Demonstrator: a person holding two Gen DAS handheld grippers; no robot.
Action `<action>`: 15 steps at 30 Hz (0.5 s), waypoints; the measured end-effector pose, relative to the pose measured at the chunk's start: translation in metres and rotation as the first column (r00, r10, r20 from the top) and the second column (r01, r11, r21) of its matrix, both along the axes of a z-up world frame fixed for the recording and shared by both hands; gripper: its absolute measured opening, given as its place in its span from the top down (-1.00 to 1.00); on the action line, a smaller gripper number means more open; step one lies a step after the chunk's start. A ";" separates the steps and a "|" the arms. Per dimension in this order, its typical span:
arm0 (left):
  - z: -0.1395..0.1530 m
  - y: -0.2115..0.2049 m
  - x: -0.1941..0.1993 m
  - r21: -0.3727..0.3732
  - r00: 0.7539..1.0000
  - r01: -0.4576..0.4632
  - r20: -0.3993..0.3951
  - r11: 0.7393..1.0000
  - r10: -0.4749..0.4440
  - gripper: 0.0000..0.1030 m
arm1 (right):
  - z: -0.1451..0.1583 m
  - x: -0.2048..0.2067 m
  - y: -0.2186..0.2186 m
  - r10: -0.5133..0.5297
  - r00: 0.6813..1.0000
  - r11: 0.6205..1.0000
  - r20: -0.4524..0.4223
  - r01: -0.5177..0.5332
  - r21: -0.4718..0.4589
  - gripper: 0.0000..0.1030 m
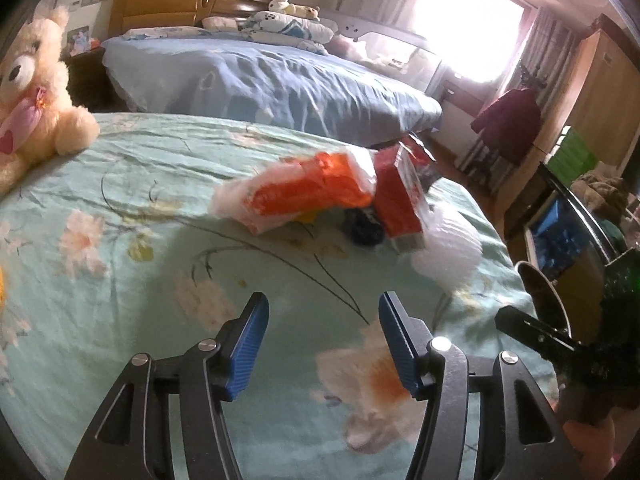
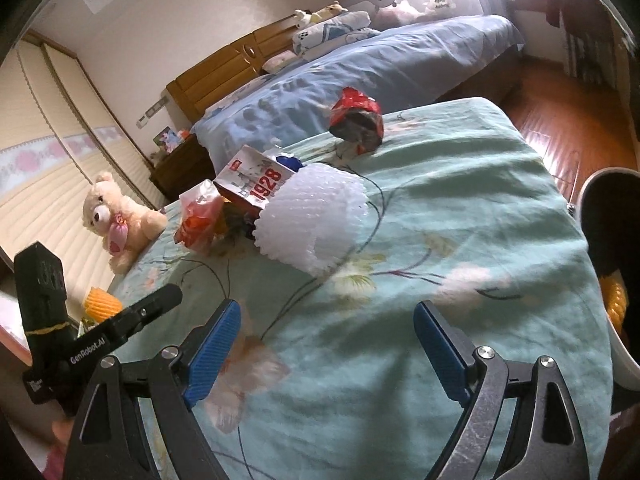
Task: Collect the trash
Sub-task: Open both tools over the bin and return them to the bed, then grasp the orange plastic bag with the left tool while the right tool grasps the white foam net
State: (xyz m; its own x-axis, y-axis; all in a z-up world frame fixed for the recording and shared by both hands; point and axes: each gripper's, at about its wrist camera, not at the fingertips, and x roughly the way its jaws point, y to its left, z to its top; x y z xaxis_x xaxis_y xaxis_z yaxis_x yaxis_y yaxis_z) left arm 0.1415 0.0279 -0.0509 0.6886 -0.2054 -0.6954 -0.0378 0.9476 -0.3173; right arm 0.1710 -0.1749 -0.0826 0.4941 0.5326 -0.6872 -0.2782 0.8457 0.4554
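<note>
Trash lies in a heap on the teal flowered bedspread (image 1: 120, 184): an orange and white plastic wrapper (image 1: 296, 192), a red carton (image 1: 400, 200) marked 1928 (image 2: 256, 184), a white foam net (image 1: 444, 252) (image 2: 316, 216), and a dark blue scrap (image 1: 362, 230). A crumpled red and silver wrapper (image 2: 356, 120) lies apart, farther back. My left gripper (image 1: 322, 312) hovers open over bare cloth, short of the heap. My right gripper (image 2: 326, 316) is open wide above the spread, with nothing between its fingers.
A cream teddy bear (image 1: 36, 92) (image 2: 116, 220) sits on the spread's left side. A white bin with a dark inside (image 2: 616, 264) stands at the right edge, an orange thing in it. An orange foam net (image 2: 100, 304) lies at the left. A blue bed (image 1: 260, 80) stands behind.
</note>
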 end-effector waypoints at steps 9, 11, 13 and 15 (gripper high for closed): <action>0.004 0.015 0.038 0.094 0.999 0.031 0.026 0.995 -0.033 -0.30 | -0.003 0.022 0.008 0.002 1.000 1.000 -0.010 -0.002 0.011 -0.74; 0.005 0.017 0.048 0.138 0.998 0.051 0.033 0.989 -0.056 -0.47 | -0.005 0.028 0.010 0.000 1.000 1.000 -0.013 0.000 0.013 -0.74; 0.002 0.018 0.056 0.171 0.996 0.075 0.032 0.982 -0.082 -0.49 | -0.007 0.032 0.012 -0.001 1.000 1.000 -0.018 0.001 0.018 -0.74; -0.003 0.016 0.066 0.192 0.993 0.114 0.015 0.975 -0.119 -0.49 | -0.008 0.037 0.014 -0.006 1.000 1.000 -0.023 0.007 0.019 -0.74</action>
